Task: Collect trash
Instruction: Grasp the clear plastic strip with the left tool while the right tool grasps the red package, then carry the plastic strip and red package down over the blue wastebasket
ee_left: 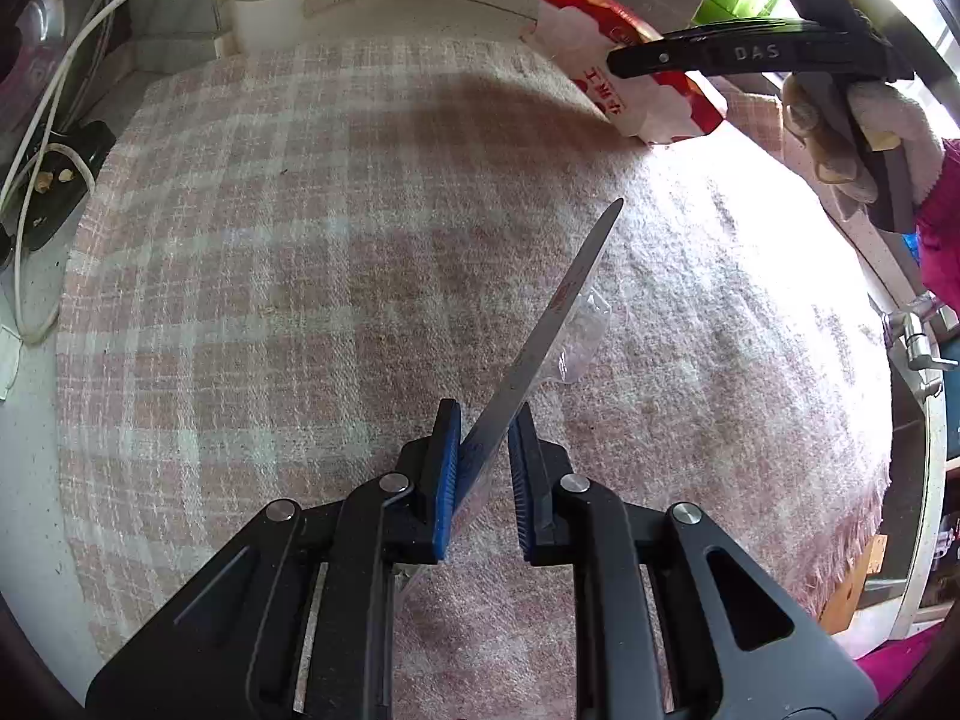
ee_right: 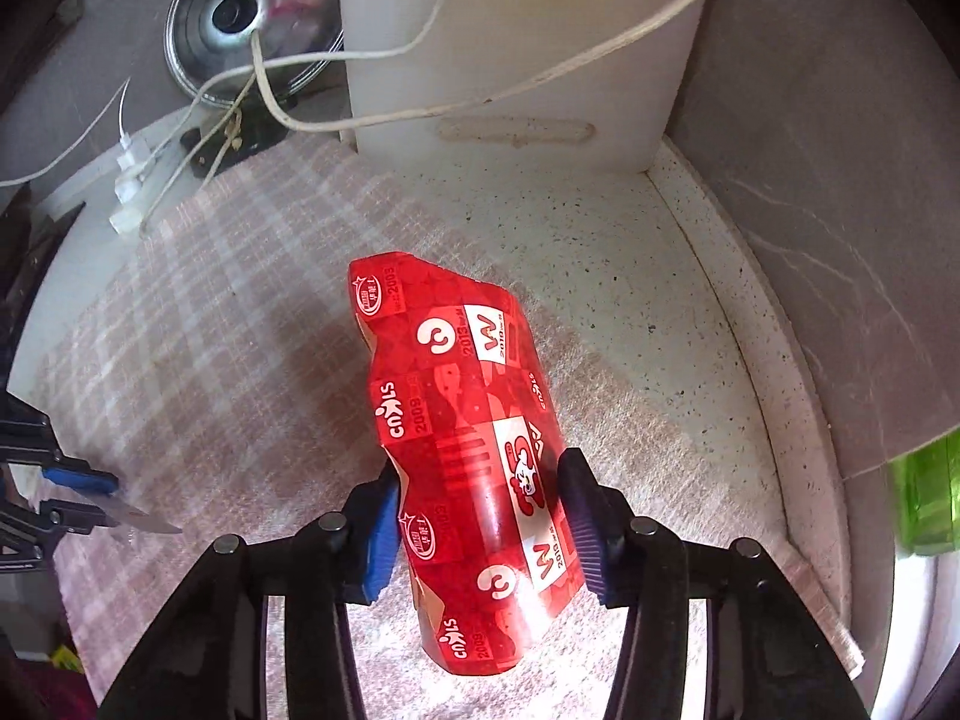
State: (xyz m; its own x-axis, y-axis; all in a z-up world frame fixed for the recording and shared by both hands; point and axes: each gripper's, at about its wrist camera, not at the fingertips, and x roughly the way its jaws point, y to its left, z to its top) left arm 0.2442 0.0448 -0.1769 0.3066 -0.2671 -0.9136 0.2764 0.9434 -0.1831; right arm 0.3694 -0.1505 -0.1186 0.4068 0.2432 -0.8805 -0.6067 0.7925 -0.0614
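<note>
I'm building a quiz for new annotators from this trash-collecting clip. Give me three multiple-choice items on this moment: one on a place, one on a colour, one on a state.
1. Where is the red carton?
A. Between the right gripper's pads
B. Lying flat on the plaid cloth
C. Inside the white container

2. What colour are the pads on both grippers?
A. Green
B. Blue
C. Yellow

3. What is the state of the left gripper?
A. Wide open and empty
B. Closed on a white cable
C. Holding a thin flat wrapper

Key:
1 A: the right gripper has a pad on each side of the carton, which is lifted above the plaid cloth.
2 B: blue pads show in both wrist views.
3 C: the flat wrapper sticks out edge-on from between its fingers.
</note>
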